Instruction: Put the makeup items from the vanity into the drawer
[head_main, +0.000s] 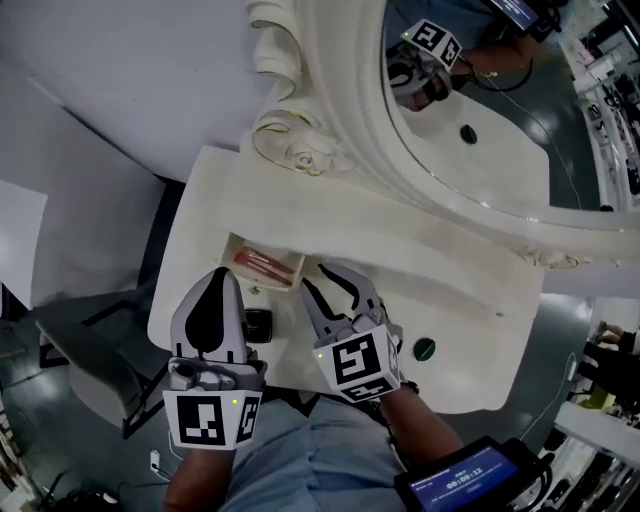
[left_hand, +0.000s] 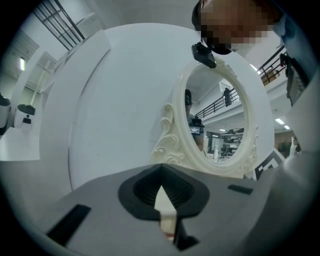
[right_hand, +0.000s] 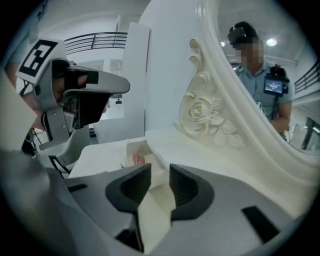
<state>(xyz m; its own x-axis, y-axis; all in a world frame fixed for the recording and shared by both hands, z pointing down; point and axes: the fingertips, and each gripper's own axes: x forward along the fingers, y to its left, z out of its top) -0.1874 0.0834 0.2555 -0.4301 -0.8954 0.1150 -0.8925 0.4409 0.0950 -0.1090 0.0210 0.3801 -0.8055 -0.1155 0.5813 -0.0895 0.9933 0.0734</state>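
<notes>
Starting from the left, the left gripper (head_main: 220, 282) had its jaws pressed together with nothing held between them, and the open drawer (head_main: 297, 268) lay just ahead of its tips. Inside the drawer, a few pink and red makeup items (head_main: 262, 263) were lying side by side, so this part of the task looked done. The right gripper (head_main: 325, 280), just beside the left one, had its jaws parted and empty. Only the pale vanity top (head_main: 450, 290) showed between them, and the drawer was ahead of its tips and a little to their left. To the right of this gripper, near its rear part, a small dark green round item (head_main: 425, 349) rested on the vanity top, well apart from the drawer. In my judgement this was one more makeup item to be picked up and carried into the drawer, most likely by the right gripper because it was the nearer one. The drawer also was not yet pushed shut.
</notes>
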